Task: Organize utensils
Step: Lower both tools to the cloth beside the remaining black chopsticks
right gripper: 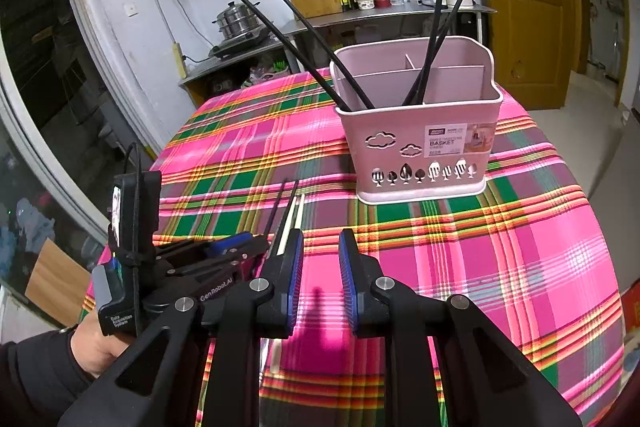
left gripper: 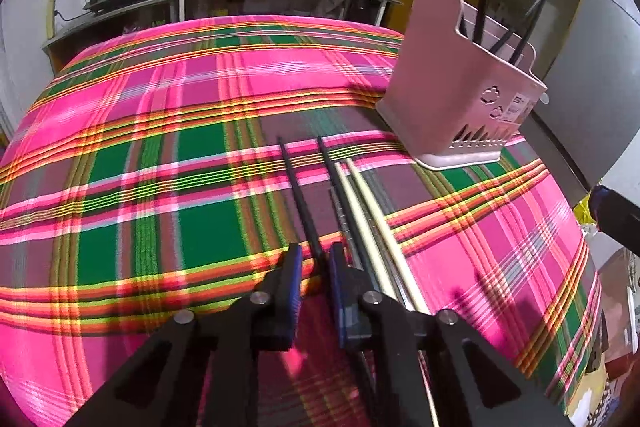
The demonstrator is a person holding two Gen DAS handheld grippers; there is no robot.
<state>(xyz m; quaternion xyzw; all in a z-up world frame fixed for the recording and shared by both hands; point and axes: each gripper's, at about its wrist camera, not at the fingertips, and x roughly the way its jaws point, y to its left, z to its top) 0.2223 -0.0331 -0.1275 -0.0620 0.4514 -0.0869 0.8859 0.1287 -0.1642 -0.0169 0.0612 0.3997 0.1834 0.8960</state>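
1. Here, my left claw (left gripper: 315,259) is pinched on a black chopstick (left gripper: 298,191) lying on the plaid cloth (left gripper: 160,167).
2. Just beside it lie another black chopstick (left gripper: 330,167) and two pale chopsticks (left gripper: 368,219).
3. My right claw (right gripper: 320,259) hangs spread, holding nothing.
4. The pink basket (right gripper: 420,147) stands beyond, four black chopsticks inside.

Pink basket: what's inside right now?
Pink basket holds four black chopsticks leaning in its front compartments. Rear compartments look empty; the walls hide the bottom.
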